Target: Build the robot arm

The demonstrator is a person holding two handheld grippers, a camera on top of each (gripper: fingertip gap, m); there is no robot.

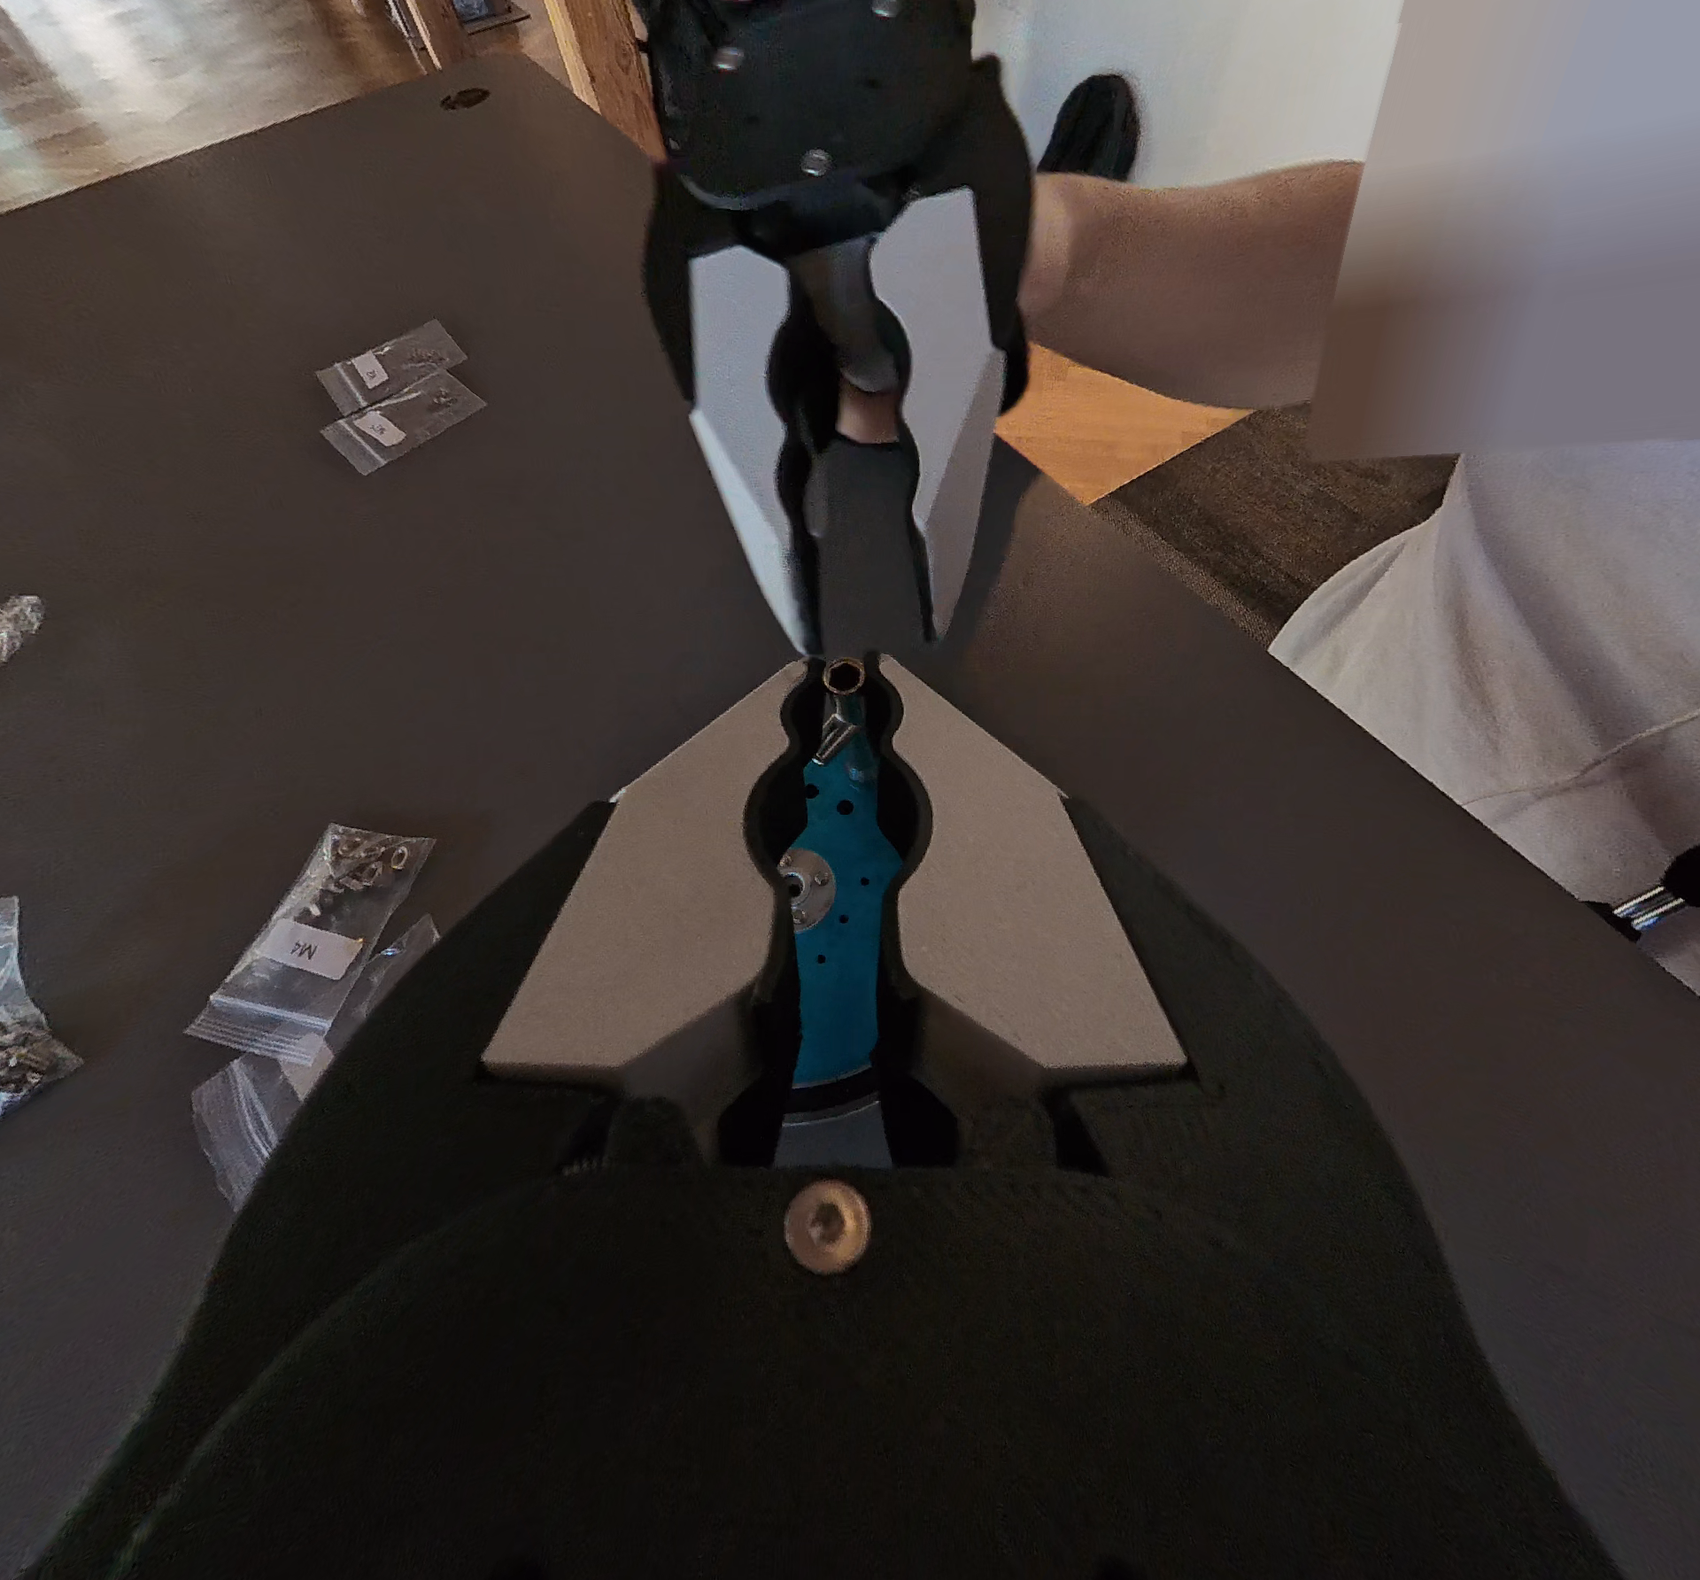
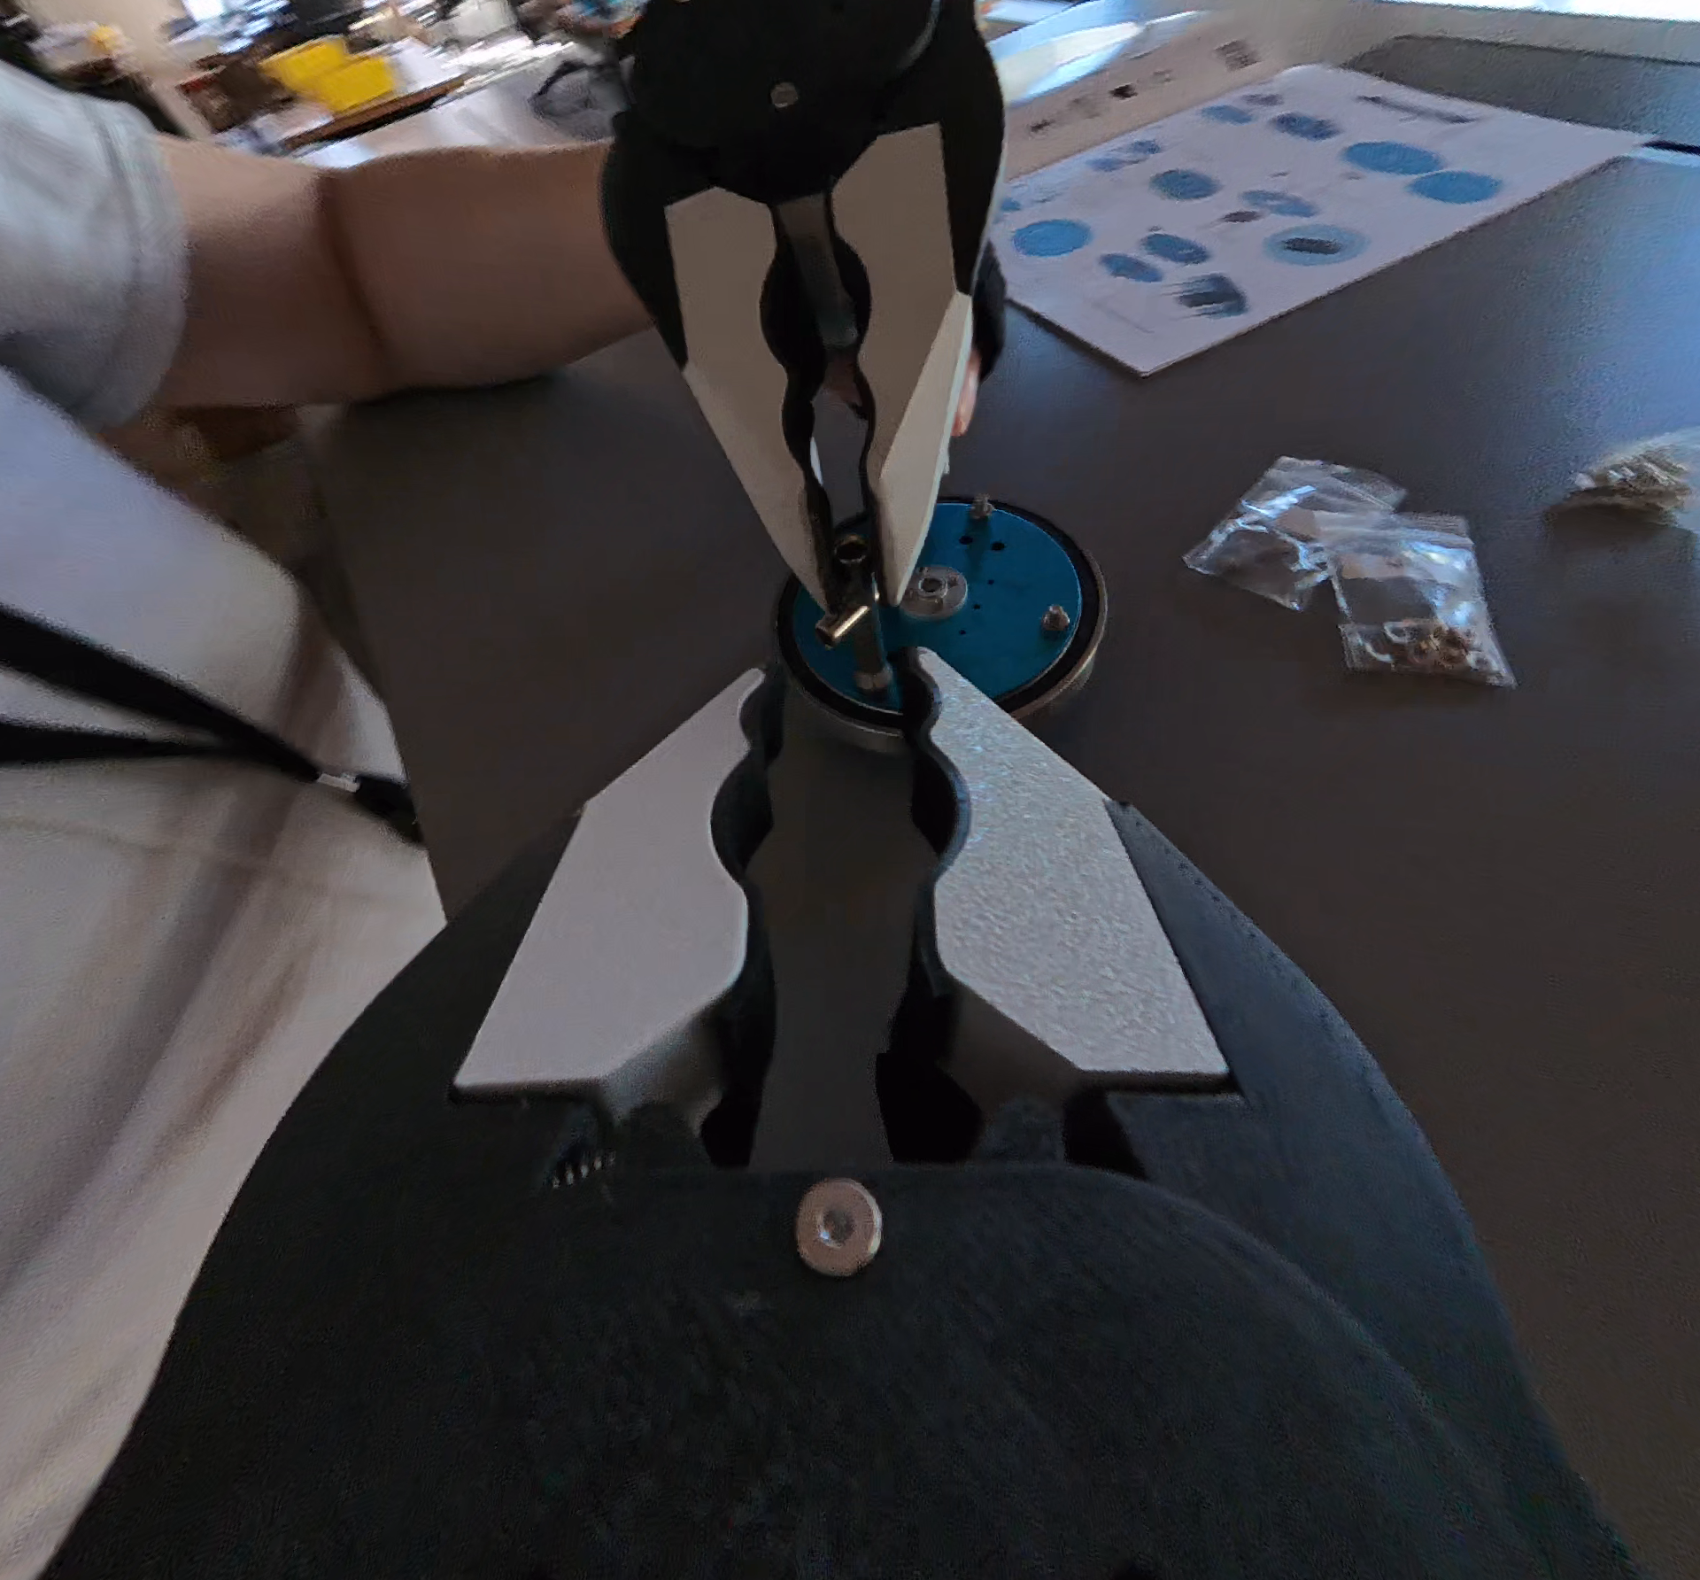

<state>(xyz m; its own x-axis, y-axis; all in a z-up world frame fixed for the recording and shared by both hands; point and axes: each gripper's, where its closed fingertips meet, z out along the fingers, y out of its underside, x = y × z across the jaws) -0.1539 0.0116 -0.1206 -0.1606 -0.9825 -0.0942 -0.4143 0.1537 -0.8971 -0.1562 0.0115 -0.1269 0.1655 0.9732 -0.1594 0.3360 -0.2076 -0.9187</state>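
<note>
A round blue disc (image 2: 993,606) on a silver base lies on the dark table (image 2: 1288,892), with a metal hub (image 2: 929,593) at its centre and small posts standing on it. My left gripper (image 1: 842,666) points down over the disc's near edge and is shut on a small hollow metal tube (image 1: 842,675). It also shows in the right wrist view (image 2: 851,579). A thin upright post (image 2: 869,662) stands just below the tube. My right gripper (image 2: 846,673) faces it, jaws a little apart with nothing pinched, its tips at the disc's rim. The disc shows through my left jaws (image 1: 832,984).
Clear bags of small hardware (image 2: 1334,560) lie right of the disc, with more in the left wrist view (image 1: 313,938) and farther off (image 1: 400,395). A printed sheet with blue pictures (image 2: 1288,183) lies at the back right. A person's forearm (image 2: 414,275) and torso are close at the left. My two grippers' fingertips are within a few centimetres of each other.
</note>
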